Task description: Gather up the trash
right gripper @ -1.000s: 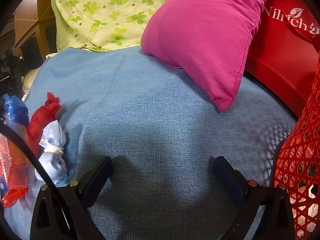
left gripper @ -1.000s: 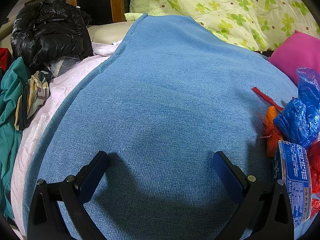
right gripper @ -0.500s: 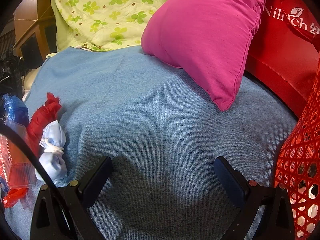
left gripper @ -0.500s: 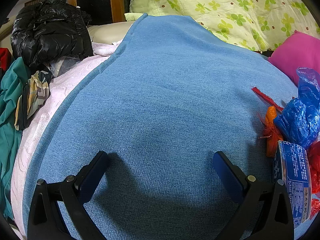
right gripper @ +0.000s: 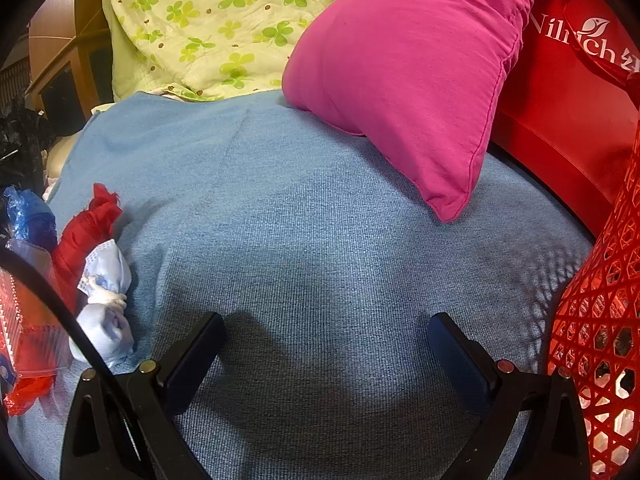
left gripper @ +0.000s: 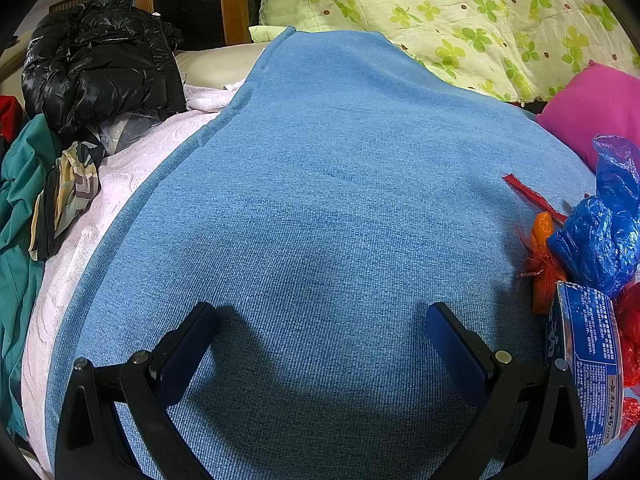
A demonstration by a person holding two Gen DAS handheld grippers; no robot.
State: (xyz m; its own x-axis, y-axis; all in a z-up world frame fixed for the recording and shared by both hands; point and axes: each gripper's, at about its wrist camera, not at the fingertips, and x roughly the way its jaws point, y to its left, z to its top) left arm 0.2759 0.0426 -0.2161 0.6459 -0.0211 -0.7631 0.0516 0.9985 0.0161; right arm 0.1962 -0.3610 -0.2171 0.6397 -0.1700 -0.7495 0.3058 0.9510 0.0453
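Nearest the left camera, the left gripper (left gripper: 320, 332) was held low over the blue blanket (left gripper: 320, 200), its jaws spread wide with nothing between them. The right gripper (right gripper: 326, 340) was poised the same way over the same blanket, jaws wide and empty. Neither was touching any trash; both seemed parked on bare cloth, judged as a ready stance ahead of a first reach.

The trash was gathered in one heap between the two grippers, at the right edge of the left view and the left edge of the right view. Closest to the left gripper a blue printed tub (left gripper: 588, 364) was seen on its side, just beside the right finger. Against it lay an orange wrapper (left gripper: 542, 256), a crumpled blue bag (left gripper: 600, 236) and a red strip (left gripper: 532, 196). In the right view a knotted face mask (right gripper: 106, 300) was seen nearest, beside a red bag (right gripper: 86, 232) and a clear red box (right gripper: 28, 336).

A red mesh basket (right gripper: 600, 320) stood just beside the right gripper, probably set there as the bin, so that the right side might drop things with little travel. No collecting looked begun, though the basket's contents could not be made out.

Farther off, a pink pillow (right gripper: 400, 80) rested on the blanket, and a green floral quilt (left gripper: 460, 12) lay behind. A black jacket (left gripper: 100, 72) was piled at far left.
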